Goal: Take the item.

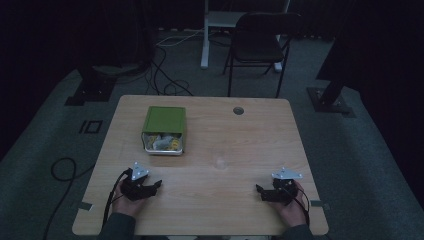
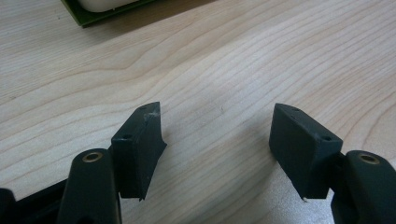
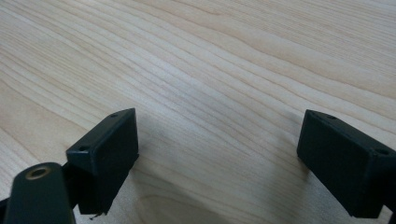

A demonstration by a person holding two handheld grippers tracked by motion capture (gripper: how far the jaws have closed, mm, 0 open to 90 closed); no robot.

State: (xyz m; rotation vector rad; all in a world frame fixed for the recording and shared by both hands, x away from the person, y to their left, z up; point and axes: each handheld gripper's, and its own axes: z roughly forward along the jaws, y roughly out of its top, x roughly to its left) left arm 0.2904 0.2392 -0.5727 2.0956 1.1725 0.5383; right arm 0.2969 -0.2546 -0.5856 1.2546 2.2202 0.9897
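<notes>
My left gripper point(image 1: 154, 186) rests low on the wooden table point(image 1: 240, 145) near its front left, held by a hand. In the left gripper view its jaws point(image 2: 217, 121) stand wide apart over bare wood with nothing between them. My right gripper point(image 1: 260, 190) sits near the front right, also in a hand. Its jaws point(image 3: 217, 130) are spread wide over bare wood in the right gripper view. A green box point(image 1: 164, 130) lies on its side at the table's left middle, its open face towards me, with small pale and yellow items inside. Its green edge point(image 2: 100, 16) shows at the top of the left gripper view.
A round cable hole point(image 1: 238, 110) is in the table's far right part. A black chair point(image 1: 260, 42) and a white desk leg point(image 1: 205, 35) stand beyond the table. Cables point(image 1: 62, 172) lie on the floor at the left.
</notes>
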